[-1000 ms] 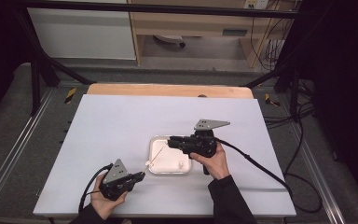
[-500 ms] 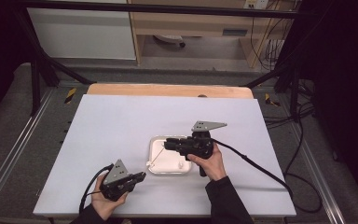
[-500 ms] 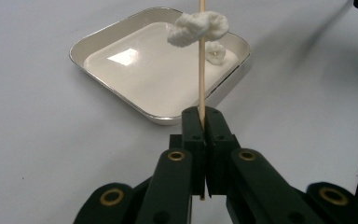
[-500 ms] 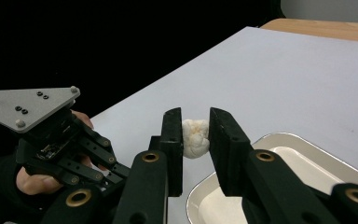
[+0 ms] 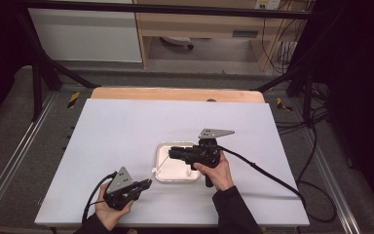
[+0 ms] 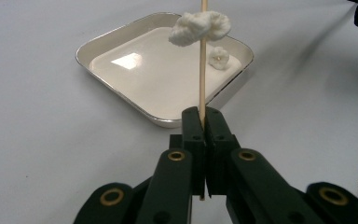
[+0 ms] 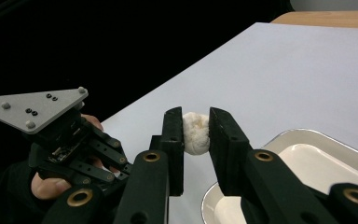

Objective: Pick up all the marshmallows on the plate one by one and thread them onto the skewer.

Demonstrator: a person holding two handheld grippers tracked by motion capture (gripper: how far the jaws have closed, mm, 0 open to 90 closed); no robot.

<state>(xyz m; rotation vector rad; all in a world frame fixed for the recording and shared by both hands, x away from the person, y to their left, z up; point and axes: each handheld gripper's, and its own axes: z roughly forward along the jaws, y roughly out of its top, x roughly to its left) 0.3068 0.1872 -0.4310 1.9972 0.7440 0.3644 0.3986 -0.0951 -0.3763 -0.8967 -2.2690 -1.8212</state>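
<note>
My left gripper (image 5: 148, 182) (image 6: 203, 114) sits at the table's near left, shut on a thin wooden skewer (image 6: 203, 70) that slants up over a white square tray (image 5: 175, 179) (image 6: 140, 70). A white fluffy piece (image 6: 200, 27) is threaded high on the skewer. Another small white piece (image 6: 219, 58) lies in the tray's far corner. My right gripper (image 5: 170, 152) (image 7: 196, 114) hovers over the tray near the skewer's upper end, shut on a white soft piece (image 7: 196, 133). The skewer's tip is cut off at the top of the left gripper view.
The tray stands near the middle of a white table (image 5: 126, 126), with a wooden strip (image 5: 175, 94) along its far edge. A black cable (image 5: 263, 173) trails right from the right gripper. Dark frame legs and floor cables surround the table.
My right gripper has edged slightly left over the tray with its white piece. The left gripper and skewer have kept still.
</note>
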